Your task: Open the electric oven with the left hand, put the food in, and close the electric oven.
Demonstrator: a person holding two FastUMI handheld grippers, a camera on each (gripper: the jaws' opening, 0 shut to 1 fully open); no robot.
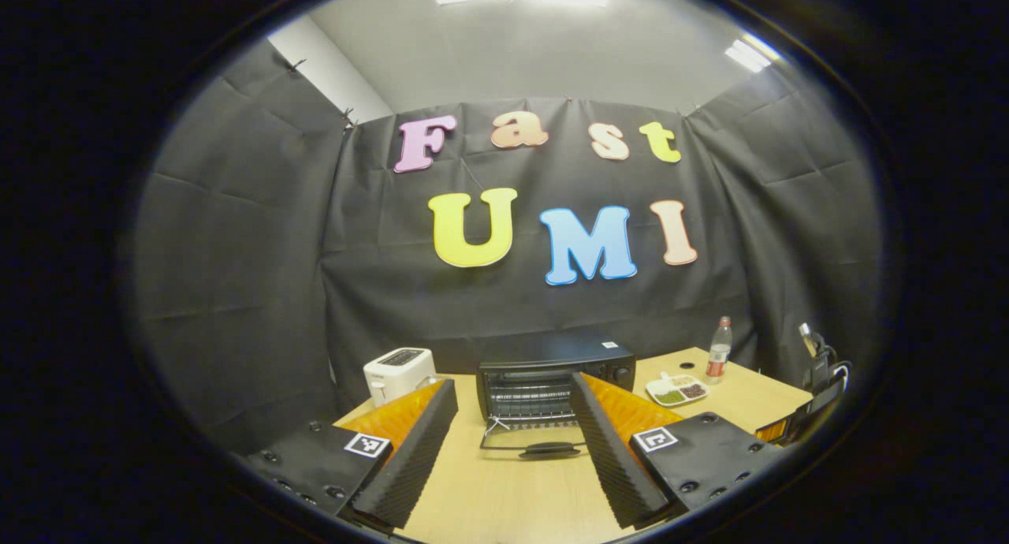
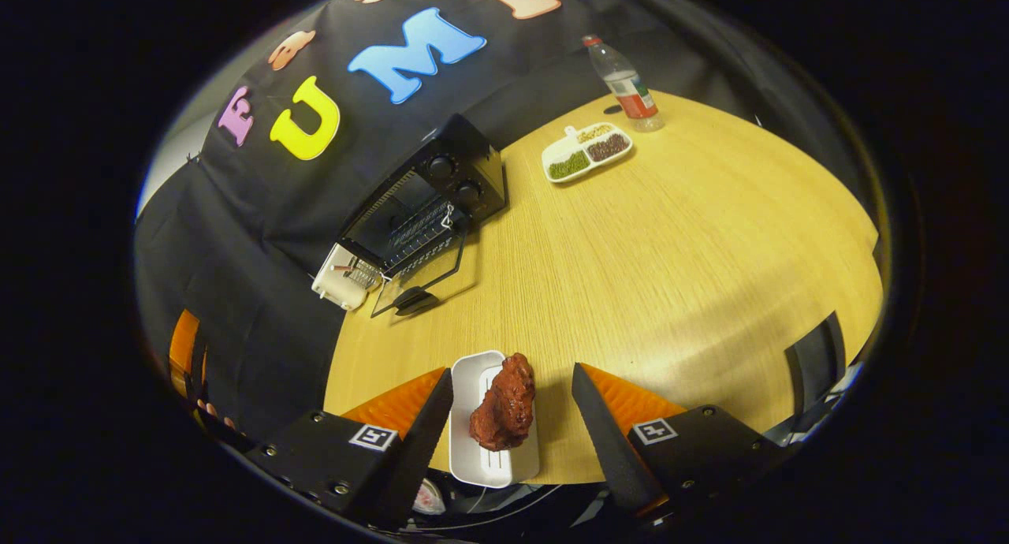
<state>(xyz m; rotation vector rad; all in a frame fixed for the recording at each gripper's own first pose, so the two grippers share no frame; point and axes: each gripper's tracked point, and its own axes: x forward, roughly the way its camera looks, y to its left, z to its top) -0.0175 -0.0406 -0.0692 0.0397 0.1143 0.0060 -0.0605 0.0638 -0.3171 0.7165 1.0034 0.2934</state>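
On the table [image 2: 670,236], the toaster oven [image 1: 552,374] stands with its door [image 1: 532,441] dropped flat, so your left tool [image 1: 512,441] hangs back, spread and empty. Your right tool [image 2: 512,418] gapes around the meat [image 2: 504,402] on its white tray [image 2: 473,449], ready to pinch.

Wood-grain table [image 2: 670,236], glossy food [image 2: 504,402], matt cloth wall [image 1: 236,276]

I see a white toaster [image 1: 399,373] at nine o'clock on the wooden surface [image 2: 670,236], a divided white dish [image 2: 587,151] of beans toward two o'clock, and a red-labelled bottle [image 2: 627,84] just beyond it.
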